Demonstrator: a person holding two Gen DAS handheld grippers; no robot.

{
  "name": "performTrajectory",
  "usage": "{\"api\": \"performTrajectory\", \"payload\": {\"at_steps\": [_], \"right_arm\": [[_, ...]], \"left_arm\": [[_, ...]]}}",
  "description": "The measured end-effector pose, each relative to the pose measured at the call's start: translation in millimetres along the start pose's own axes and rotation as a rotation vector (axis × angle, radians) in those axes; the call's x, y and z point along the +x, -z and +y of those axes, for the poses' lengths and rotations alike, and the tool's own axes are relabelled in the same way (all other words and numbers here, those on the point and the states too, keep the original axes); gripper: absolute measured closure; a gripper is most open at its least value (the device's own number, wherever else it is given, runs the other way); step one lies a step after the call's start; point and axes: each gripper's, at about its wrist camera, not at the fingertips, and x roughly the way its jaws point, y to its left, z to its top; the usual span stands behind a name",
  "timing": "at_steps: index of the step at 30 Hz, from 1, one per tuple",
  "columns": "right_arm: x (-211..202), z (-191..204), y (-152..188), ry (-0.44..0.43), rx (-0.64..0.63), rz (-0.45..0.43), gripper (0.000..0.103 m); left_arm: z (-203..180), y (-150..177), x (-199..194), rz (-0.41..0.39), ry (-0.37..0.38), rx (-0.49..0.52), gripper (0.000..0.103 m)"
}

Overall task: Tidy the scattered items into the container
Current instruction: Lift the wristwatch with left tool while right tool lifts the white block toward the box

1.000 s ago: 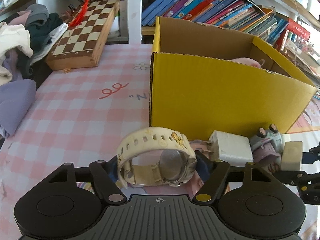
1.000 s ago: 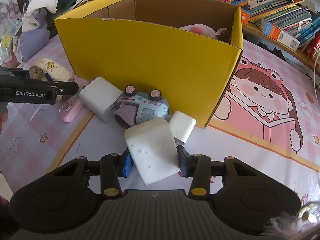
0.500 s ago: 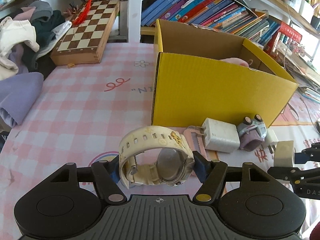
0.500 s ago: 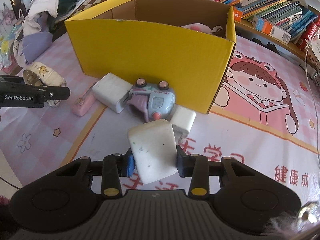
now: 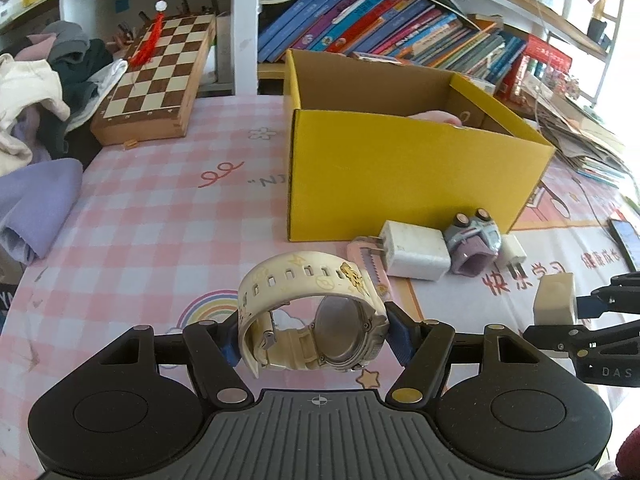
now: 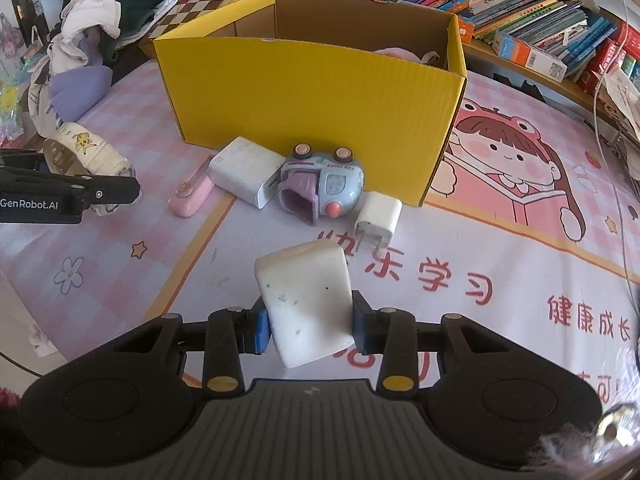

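**Q:** What is each tool holding?

**A:** My left gripper (image 5: pixel 314 338) is clamped across a cream wristwatch (image 5: pixel 312 316), one pad on the strap side, one on the case. My right gripper (image 6: pixel 308 326) is closed narrow on a white foam block (image 6: pixel 306 302), gripped at its lower half. Both loads hang clear of the mat.

**Q:** Where is the container?

**A:** The yellow cardboard box (image 5: pixel 400 176) stands ahead of both tools, open-topped, with something pink already inside. Near its front wall, on the mat, lie a large white charger (image 6: pixel 246 170), a toy truck (image 6: pixel 320 182) on its side, a small white plug (image 6: pixel 378 216) and a pink case (image 6: pixel 191 196).

**Q:** How should I complete the step?

**A:** In my judgement: raise each load above the near rim before crossing it; corrugated walls will shift if knocked. Enter one tool at a time, since the two sit close. Release low inside. The watch is rigid at the case, floppy at the strap; expect it to roll.

**Q:** Surface and surroundings?

**A:** A pink checked cartoon mat (image 6: pixel 520 240). Behind it are shelves of books (image 5: pixel 380 28), a chessboard (image 5: pixel 160 80) and heaped clothes (image 5: pixel 36 92).
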Motion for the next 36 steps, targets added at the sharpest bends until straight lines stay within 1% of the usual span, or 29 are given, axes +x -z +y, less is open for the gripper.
{"api": "performTrajectory", "payload": {"at_steps": [8,13,22,30,36], "right_arm": [[-8,7,12,0.015,0.028,0.002,0.067],[-14,12,16,0.021,0.033,-0.005,0.067],[-31,13,15,0.028,0.045,-0.025,0.067],[-50,7,-6,0.018,0.033,-0.082,0.067],[-63,0,-36,0.012,-0.018,-0.149,0.067]], "left_arm": [[-5,5,-7,0.002,0.042,0.043,0.035],[-10,5,-16,-0.012,0.080,0.075,0.035],[-19,-8,-40,-0.094,0.118,0.153,0.035],[-24,-35,-56,-0.186,0.142,0.179,0.035],[-29,-61,-59,-0.243,0.150,0.193,0.035]]}}
